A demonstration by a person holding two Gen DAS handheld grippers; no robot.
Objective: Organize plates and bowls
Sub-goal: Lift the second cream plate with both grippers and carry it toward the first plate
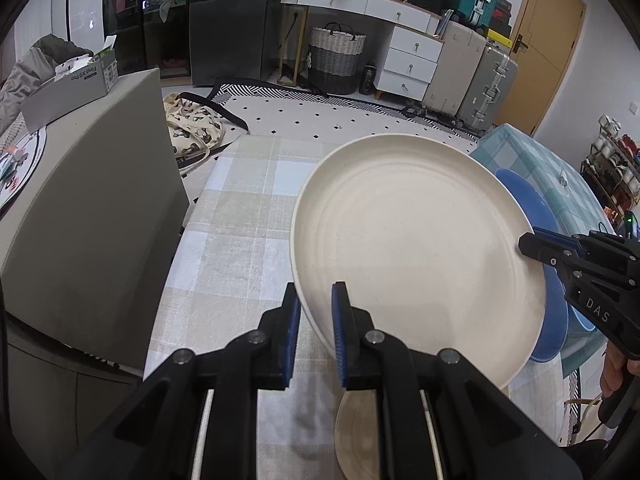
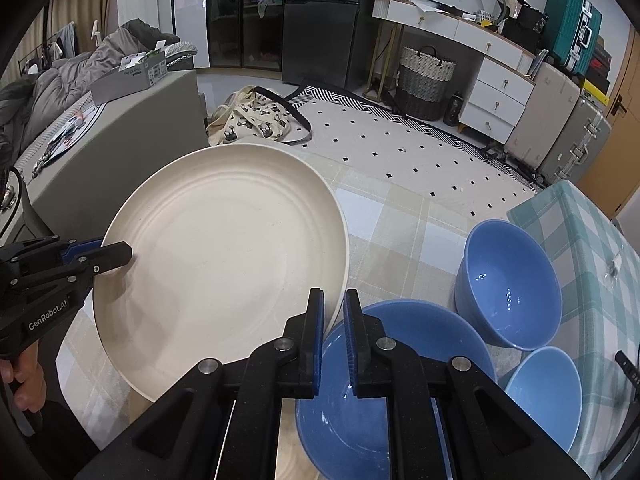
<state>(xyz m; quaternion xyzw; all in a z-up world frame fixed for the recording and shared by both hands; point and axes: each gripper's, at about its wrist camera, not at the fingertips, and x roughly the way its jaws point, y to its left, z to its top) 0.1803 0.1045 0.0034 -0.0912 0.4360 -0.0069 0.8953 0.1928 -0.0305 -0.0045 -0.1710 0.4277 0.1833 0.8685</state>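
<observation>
A large cream plate (image 1: 420, 248) is held up above the checked tablecloth, also in the right wrist view (image 2: 224, 264). My left gripper (image 1: 316, 300) is shut on its near left rim. My right gripper (image 2: 333, 304) is shut on its opposite rim; its fingers (image 1: 536, 246) show at the plate's right edge in the left view. Under the plate's right side sits a blue plate (image 2: 392, 380). Two blue bowls stand to its right, one farther (image 2: 512, 284), one nearer (image 2: 544, 396). A beige plate (image 1: 356, 436) lies below the cream one.
The table (image 1: 240, 220) has a checked cloth. A teal checked cover (image 2: 592, 240) rises at the right. A grey cabinet (image 1: 88, 216) with a box on top stands at the left. Beyond are a rug, a basket, drawers and suitcases.
</observation>
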